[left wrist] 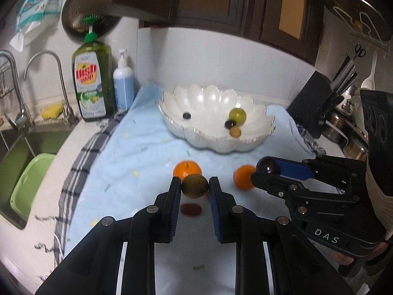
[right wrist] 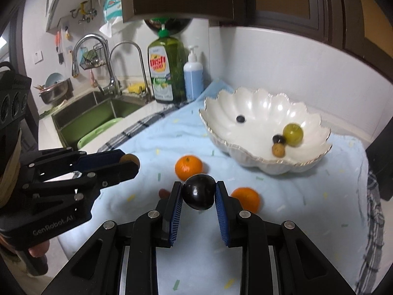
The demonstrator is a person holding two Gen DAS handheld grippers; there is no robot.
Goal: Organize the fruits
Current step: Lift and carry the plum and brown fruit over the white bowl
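The left tongs (left wrist: 195,189) are clamped on a brownish-green fruit (left wrist: 194,186), the right tongs (right wrist: 199,196) on a dark plum (right wrist: 199,191), both held above the surface before the white bowl (right wrist: 245,157), near two oranges (right wrist: 188,167).

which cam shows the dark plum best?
Right wrist: the dark plum sits centred, unobstructed, between the right hand-held gripper fingers. Left wrist shows it smaller, partly hidden by a finger.

Countertop (left wrist: 49,191) under blue towel (left wrist: 137,147)

Black tongs (left wrist: 194,189), blue ribbed pads (right wrist: 175,211)
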